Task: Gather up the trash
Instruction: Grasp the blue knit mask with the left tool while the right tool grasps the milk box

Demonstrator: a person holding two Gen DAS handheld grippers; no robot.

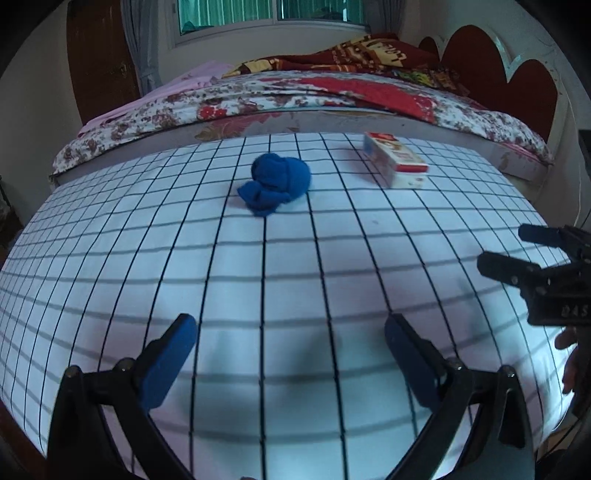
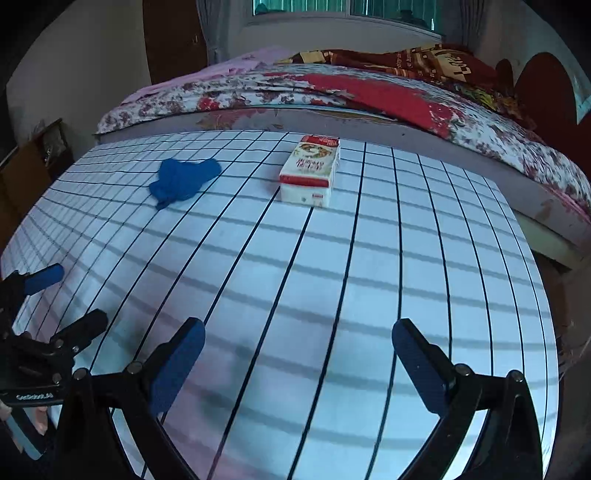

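A crumpled blue cloth (image 1: 275, 182) lies on the far part of a table with a white grid-pattern cover (image 1: 258, 280); it also shows in the right wrist view (image 2: 183, 181). A red-and-white carton (image 1: 397, 162) lies to its right, also in the right wrist view (image 2: 312, 170). My left gripper (image 1: 290, 339) is open and empty, above the near part of the table. My right gripper (image 2: 298, 345) is open and empty, also above the near part. Each gripper shows in the other's view, the right (image 1: 506, 251) and the left (image 2: 74, 299).
A bed (image 1: 332, 96) with a floral cover and a red blanket stands just behind the table. A red headboard (image 1: 498, 70) is at the right. A dark wooden door (image 1: 99, 59) and a window (image 1: 269, 14) are behind. The table cover also shows in the right wrist view (image 2: 332, 277).
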